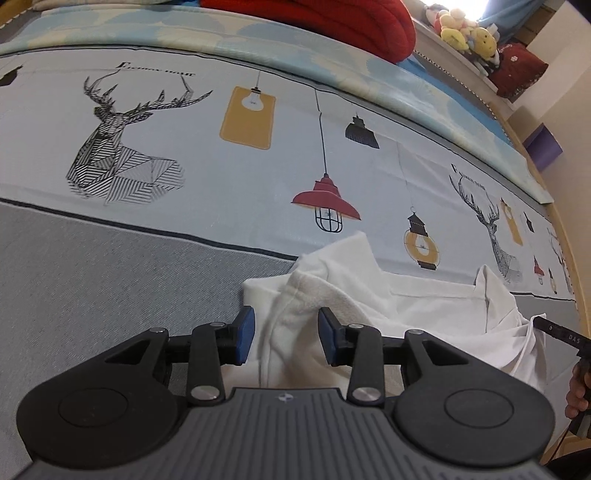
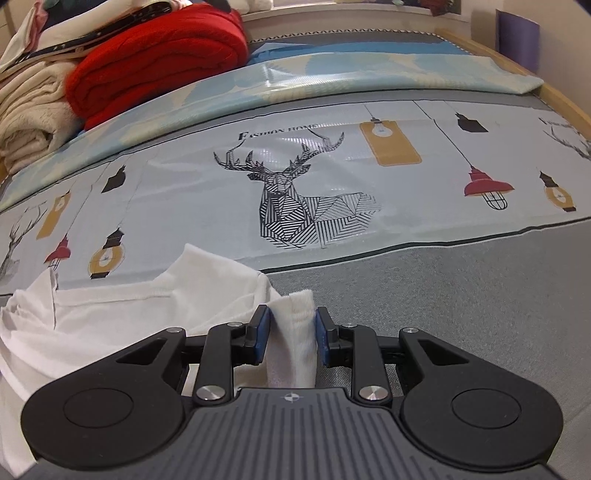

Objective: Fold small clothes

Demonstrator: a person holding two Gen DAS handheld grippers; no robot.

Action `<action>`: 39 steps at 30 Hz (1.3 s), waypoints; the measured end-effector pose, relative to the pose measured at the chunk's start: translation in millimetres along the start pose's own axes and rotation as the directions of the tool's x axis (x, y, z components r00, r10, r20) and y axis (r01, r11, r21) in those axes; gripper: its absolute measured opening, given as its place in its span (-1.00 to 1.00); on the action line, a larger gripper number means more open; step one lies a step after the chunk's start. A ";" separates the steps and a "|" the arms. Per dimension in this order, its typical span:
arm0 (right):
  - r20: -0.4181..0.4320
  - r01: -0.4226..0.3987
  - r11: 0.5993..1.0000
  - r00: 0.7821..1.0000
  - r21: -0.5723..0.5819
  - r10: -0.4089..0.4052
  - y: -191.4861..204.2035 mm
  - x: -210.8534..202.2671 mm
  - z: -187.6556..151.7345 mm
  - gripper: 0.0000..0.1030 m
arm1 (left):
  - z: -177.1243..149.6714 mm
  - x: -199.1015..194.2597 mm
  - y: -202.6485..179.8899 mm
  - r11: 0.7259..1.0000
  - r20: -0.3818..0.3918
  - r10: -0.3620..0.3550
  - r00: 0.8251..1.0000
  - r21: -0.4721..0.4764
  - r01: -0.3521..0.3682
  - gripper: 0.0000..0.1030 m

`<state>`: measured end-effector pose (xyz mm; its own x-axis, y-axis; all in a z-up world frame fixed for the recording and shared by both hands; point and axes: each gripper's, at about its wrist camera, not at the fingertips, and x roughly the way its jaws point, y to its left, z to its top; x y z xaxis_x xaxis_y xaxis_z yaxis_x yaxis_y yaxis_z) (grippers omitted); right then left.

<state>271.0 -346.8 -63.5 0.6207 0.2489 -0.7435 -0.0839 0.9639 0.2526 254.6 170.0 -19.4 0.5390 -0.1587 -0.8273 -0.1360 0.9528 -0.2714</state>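
Observation:
A small white garment [image 1: 424,306] lies on the bed's grey and printed cover [image 1: 110,280], with a sleeve or corner raised toward the lamp print. In the left wrist view a thick fold of it stands between the blue pads of my left gripper [image 1: 286,332]; the jaws stand apart and the left pad [image 1: 245,332] has a gap to the cloth. In the right wrist view my right gripper [image 2: 291,334] is shut on a bunched fold of the white garment [image 2: 129,314], both pads pressing it. The rest of the cloth spreads to the left.
Folded red [image 2: 155,55] and cream blankets [image 2: 33,110] are stacked at the far left of the bed. A wooden bed edge [image 2: 565,99] runs along the right. Soft toys [image 1: 465,29] sit on a ledge. A hand [image 1: 576,391] holding the other gripper shows at the right edge.

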 end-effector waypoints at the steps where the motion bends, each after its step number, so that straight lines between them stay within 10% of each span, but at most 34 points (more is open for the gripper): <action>1: -0.003 0.001 1.000 1.000 0.004 -0.001 -0.3 1.3 0.2 -0.46 | 0.7 2.1 -0.2 1.000 -0.002 -0.003 1.000 0.004 0.004 -0.19; 4: -0.014 0.003 1.000 1.000 0.010 -0.003 -0.5 5.9 0.2 -0.46 | 0.9 8.0 -2.6 0.999 -0.007 -0.007 1.000 0.038 0.008 -0.24; 6: -0.016 0.000 1.000 1.000 0.006 0.000 1.0 7.9 0.3 -0.54 | 2.0 6.4 -5.4 0.995 0.004 0.027 1.000 0.099 -0.027 -0.94; 11: 0.075 0.020 1.000 0.997 -0.004 -0.020 3.8 0.7 4.4 -0.87 | 12.6 -18.4 15.1 0.999 0.155 0.047 0.987 -0.012 -0.045 -0.93; 26: 0.290 0.051 0.998 0.955 0.028 -0.057 10.9 -0.4 25.2 -0.87 | 22.5 0.1 5.4 0.988 0.162 0.153 0.975 0.008 -0.156 -0.93; 32: 0.159 0.099 0.995 0.982 0.032 -0.103 15.4 27.2 28.8 -0.59 | 20.3 -5.1 14.2 0.975 0.120 0.222 0.968 0.001 -0.224 -0.72; 39: 0.162 0.082 0.996 0.983 0.034 -0.086 18.0 4.7 21.3 -0.39 | 3.4 -33.4 6.2 0.984 0.118 0.127 0.985 0.106 -0.140 -0.57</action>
<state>289.0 -330.3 -49.2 0.7439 0.1461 -0.6521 -0.0064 0.9773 0.2117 238.6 182.1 8.2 0.6115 -0.0049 -0.7912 -0.1206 0.9877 -0.0994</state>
